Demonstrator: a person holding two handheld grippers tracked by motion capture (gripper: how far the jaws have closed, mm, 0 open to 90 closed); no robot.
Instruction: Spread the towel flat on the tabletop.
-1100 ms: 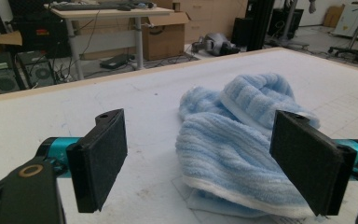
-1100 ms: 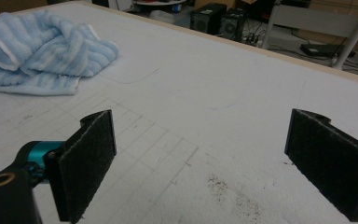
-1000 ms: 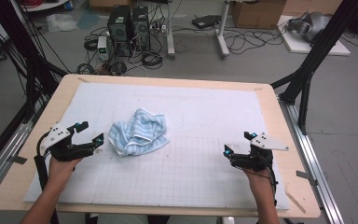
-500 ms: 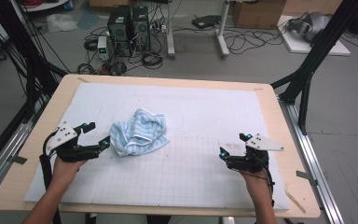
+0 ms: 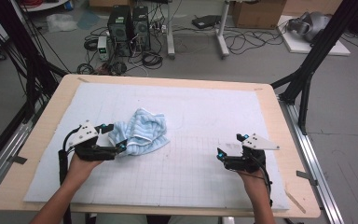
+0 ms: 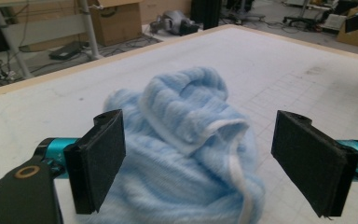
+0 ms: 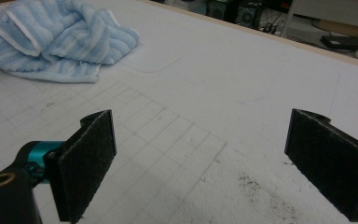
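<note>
towel (image 5: 140,131) lies crumpled left of the mat's (image 5: 205,107) middle, not yet gripped or spread, and we have our left gripper (image 5: 113,138) spread wide at its near-left edge while our right gripper (image 5: 229,150), also gaping and empty, waits well right of it.

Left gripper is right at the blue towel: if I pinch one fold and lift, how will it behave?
The towel lies crumpled in soft folds, so it will likely be floppy and drape or unfurl from the pinch. Its ribbed terry pile should grip the left gripper's pads rather than slip. It probably weighs little; a push would bunch it, not slide it.
</note>
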